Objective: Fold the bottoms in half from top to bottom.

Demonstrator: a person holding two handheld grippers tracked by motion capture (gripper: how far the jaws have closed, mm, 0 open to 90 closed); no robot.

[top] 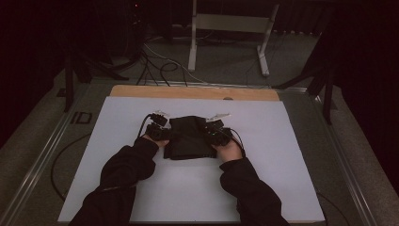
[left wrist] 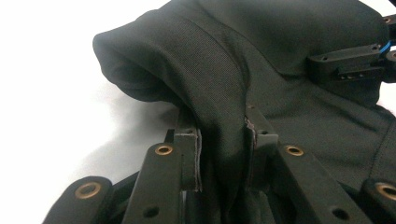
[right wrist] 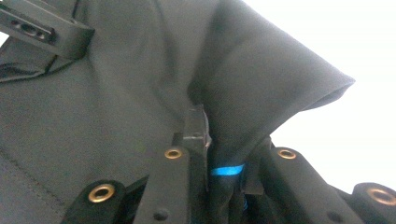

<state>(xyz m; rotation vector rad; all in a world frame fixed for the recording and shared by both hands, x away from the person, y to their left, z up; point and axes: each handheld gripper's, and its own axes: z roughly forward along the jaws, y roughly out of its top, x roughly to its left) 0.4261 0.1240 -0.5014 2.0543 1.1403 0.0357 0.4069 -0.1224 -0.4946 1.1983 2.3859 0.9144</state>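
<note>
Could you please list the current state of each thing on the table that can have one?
black cloth: folded, flat on the white table, both side edges pinched
left gripper: shut on the cloth's edge
right gripper: shut on the opposite edge, which it lifts into a peak

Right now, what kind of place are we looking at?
Probably a recording lab, not a home: a white work table, loose cables across the floor, a metal stand behind and dark surroundings.
</note>
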